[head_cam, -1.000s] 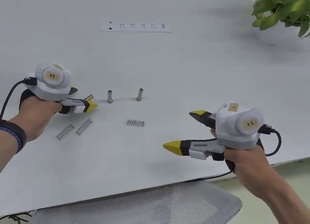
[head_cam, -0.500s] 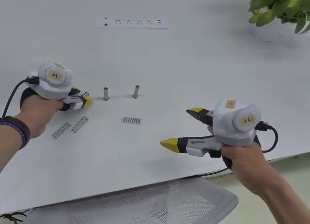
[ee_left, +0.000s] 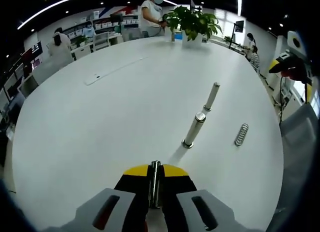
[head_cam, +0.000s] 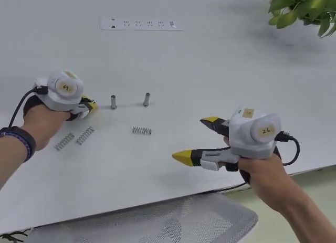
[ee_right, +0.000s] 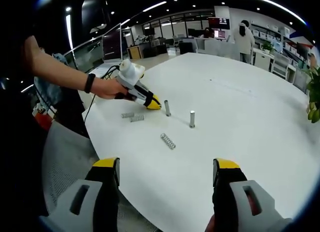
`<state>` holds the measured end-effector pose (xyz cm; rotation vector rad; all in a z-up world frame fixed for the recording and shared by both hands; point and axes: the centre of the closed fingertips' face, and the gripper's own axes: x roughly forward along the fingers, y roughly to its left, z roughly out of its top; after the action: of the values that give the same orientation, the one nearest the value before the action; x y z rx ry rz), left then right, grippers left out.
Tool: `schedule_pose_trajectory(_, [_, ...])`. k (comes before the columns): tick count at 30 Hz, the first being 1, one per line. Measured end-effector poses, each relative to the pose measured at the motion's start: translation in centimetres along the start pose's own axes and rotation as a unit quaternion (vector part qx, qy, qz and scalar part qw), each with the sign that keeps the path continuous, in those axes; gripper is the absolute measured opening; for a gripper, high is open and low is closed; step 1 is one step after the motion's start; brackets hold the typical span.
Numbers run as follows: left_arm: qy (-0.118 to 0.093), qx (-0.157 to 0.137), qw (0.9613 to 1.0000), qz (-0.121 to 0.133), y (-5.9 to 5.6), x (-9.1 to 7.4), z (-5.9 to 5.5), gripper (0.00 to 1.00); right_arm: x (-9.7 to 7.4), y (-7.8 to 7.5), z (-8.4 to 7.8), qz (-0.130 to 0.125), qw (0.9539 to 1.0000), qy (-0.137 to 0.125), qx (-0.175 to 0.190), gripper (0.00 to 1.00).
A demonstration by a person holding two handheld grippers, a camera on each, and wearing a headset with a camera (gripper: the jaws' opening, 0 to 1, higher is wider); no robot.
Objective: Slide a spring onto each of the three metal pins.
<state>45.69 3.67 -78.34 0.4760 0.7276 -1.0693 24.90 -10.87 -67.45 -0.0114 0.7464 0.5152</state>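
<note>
Left gripper (head_cam: 88,105) pinching one pin (ee_left: 155,184); right gripper (head_cam: 195,139) spread, empty.
Held pin lies along the jaws, tip toward two standing pins (head_cam: 113,102) (head_cam: 146,99) just ahead. Lone spring (head_cam: 142,130) flat on table (head_cam: 220,59) between the grippers, axis left-to-right, ahead-left of right gripper, probably the nearer one. Two springs (head_cam: 84,135) (head_cam: 64,141) slanted beside the left hand. No pin sleeved yet.

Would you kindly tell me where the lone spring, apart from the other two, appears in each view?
Head view: lone spring left of centre, just this side of the nearest standing pin.
Left gripper view: lone spring right of centre.
Right gripper view: lone spring just below centre.
Shared landmark: the nearest standing pin.
</note>
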Motion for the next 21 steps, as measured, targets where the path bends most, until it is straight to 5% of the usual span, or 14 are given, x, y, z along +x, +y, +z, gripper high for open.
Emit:
schedule_pose_trajectory(14, [0.017,-0.015,0.9997,0.005,0.3,-0.5,-0.4,0.0,-0.1,-0.2,0.3,-0.002,1.0,-0.004,-0.001,0.76])
schedule_pose_trajectory(21, [0.005,-0.023,0.9997,0.01,0.7,-1.4,0.2,0.0,0.1,0.2,0.2,0.003,1.0,-0.002,-0.003,0.76])
